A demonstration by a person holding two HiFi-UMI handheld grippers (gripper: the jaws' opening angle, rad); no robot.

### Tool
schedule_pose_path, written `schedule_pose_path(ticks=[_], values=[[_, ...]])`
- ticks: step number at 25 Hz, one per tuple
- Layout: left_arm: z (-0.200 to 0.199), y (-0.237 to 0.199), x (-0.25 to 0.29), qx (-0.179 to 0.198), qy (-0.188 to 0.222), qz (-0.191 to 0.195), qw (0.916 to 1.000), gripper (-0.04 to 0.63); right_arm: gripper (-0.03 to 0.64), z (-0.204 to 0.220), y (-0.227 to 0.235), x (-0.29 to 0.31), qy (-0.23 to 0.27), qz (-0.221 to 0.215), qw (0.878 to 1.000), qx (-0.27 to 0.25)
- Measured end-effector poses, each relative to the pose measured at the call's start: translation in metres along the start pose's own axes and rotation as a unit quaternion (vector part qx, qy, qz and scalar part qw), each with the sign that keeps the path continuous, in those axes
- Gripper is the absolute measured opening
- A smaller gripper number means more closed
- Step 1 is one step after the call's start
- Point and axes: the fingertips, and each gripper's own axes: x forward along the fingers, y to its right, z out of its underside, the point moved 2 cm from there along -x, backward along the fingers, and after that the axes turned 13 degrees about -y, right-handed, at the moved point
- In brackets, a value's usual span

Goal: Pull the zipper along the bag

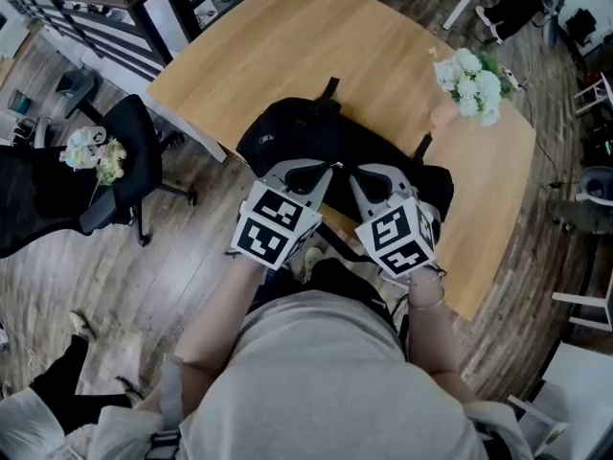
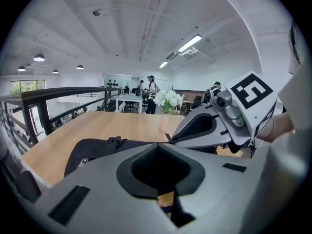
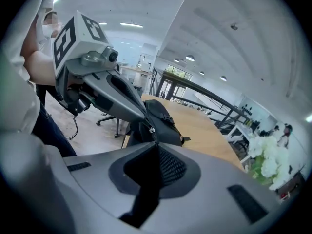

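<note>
A black bag (image 1: 287,132) lies on the wooden table (image 1: 383,56), close to its near edge. Both grippers meet over the bag's near side. My left gripper (image 1: 311,169) is shut, and in the right gripper view its tips (image 3: 150,126) pinch at a small metal zipper piece on the bag (image 3: 163,118). Just to its right, my right gripper (image 1: 369,175) has its jaws drawn together on dark bag material. In the left gripper view, the right gripper's (image 2: 169,139) tip rests on the bag's (image 2: 97,150) top. The zipper line itself is hidden under the jaws.
A pink vase of white flowers (image 1: 469,84) stands at the table's far right. A black office chair (image 1: 124,161) is on the floor to the left, and a dark railing (image 1: 86,17) runs behind it. The table edge lies just in front of the person's body.
</note>
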Motion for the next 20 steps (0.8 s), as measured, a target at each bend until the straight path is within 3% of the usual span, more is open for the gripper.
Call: schedule_pose_path(ticks=[20], values=[[0.017, -0.067, -0.033, -0.04, -0.003, -0.067, 0.9969, 0.02, 0.028, 0.001, 0.013, -0.006, 0.008, 0.025, 0.998, 0.06]])
